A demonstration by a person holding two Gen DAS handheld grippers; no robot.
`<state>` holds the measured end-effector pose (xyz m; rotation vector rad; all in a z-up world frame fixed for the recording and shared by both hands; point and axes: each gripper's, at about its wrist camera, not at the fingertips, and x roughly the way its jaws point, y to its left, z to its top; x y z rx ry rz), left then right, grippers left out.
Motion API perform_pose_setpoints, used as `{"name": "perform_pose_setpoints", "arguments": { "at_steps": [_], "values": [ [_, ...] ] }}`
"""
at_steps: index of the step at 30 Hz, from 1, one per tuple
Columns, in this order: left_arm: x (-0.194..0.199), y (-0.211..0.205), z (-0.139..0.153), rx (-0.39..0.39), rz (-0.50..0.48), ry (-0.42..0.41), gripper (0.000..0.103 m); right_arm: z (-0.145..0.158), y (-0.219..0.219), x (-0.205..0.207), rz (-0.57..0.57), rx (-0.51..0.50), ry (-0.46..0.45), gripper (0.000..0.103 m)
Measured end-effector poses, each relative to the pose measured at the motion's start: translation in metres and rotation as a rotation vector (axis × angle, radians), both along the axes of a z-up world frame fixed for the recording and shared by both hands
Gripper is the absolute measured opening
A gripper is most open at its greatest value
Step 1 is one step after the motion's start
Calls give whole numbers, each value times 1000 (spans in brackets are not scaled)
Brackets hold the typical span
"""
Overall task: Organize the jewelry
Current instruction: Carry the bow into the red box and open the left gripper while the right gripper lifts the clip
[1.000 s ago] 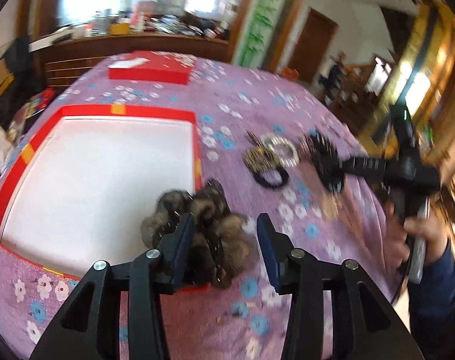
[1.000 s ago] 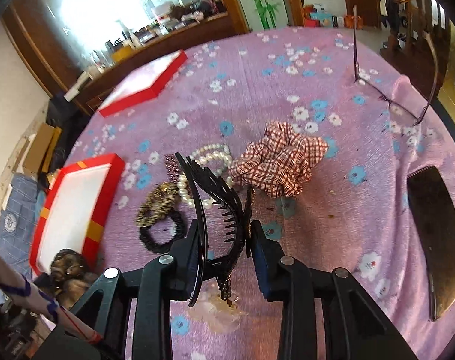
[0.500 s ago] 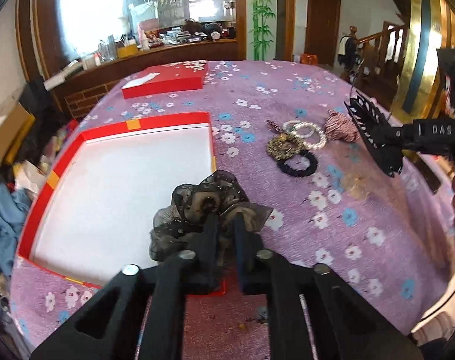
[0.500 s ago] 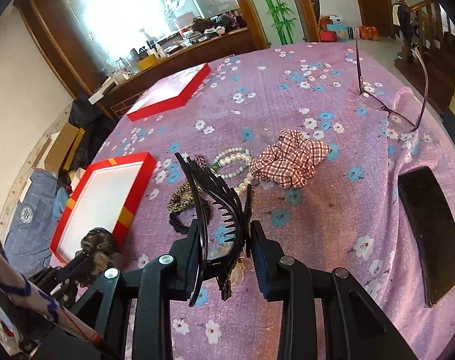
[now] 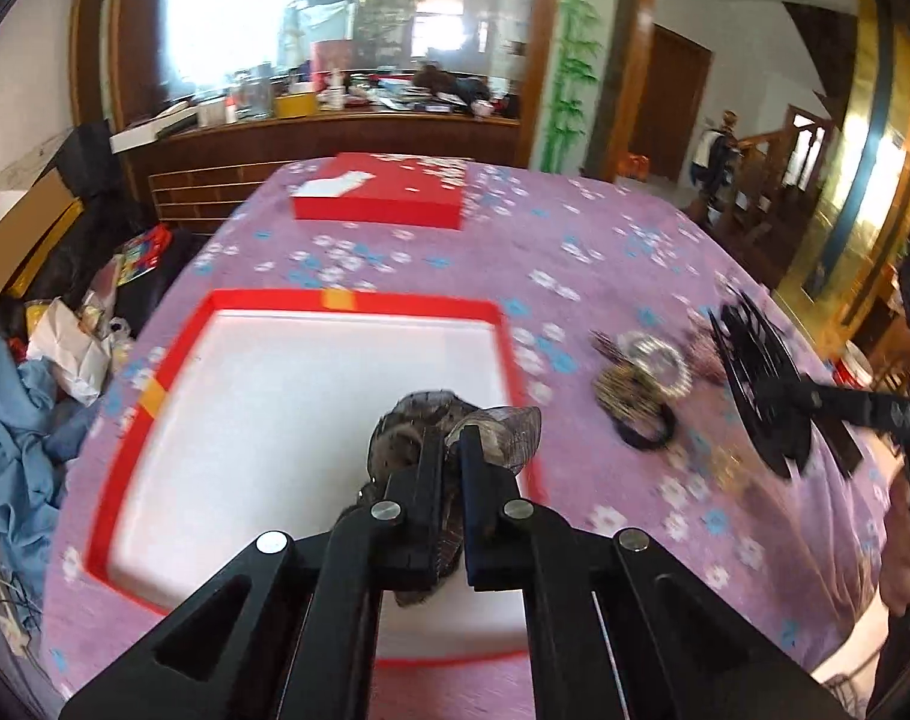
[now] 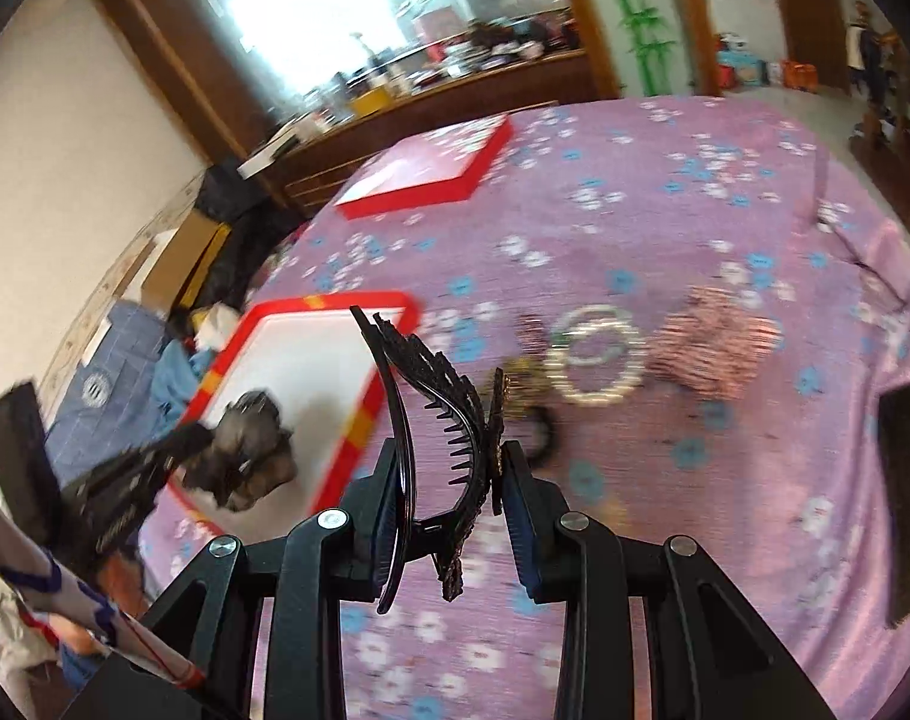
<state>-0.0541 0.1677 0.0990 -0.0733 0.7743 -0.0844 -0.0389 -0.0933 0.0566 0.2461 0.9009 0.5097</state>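
Left gripper (image 5: 449,456) clamped on the dark mesh scrunchie (image 5: 431,420). A second ago its jaws stood apart around the scrunchie, which lay at the red box's (image 5: 347,299) near right rim; they closed on it within that second. Now the scrunchie hangs clear of the cloth, over the white floor of the box near the right wall. Pick is done, so I'd judge the drop is next.

Right gripper (image 6: 449,480) clamped on the black claw clip (image 6: 431,396), same grip as before. It has come up off the worktop (image 6: 665,192) and swung toward the box; the clip's tip now overlaps the box's far right corner in the right wrist view, whereas earlier it hung over the loose pile.

Still on the worktop: pearl bracelet (image 6: 596,363), plaid scrunchie (image 6: 716,348), leopard hair tie (image 5: 626,387) and black hair tie (image 5: 650,432), bunched together right of the box. Red lid (image 5: 383,195) sits well apart at the far end, a dark phone (image 6: 905,498) at the right edge.

Room: box floor is bare, with plenty of space left of and beyond the scrunchie. Watch points are the right wall just beside the left gripper, and both grippers converging on the same side. Frames are motion-blurred, so fine clearances unclear.
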Motion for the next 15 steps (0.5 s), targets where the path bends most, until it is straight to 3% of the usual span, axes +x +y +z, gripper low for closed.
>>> {"name": "perform_pose_setpoints", "arguments": {
  "at_steps": [6,15],
  "values": [
    [42,56,-4,-6,83,38,5,2,72,21,104,-8,27,35],
    [102,98,-17,7,140,45,5,-24,170,80,158,-49,102,35]
  ]
}}
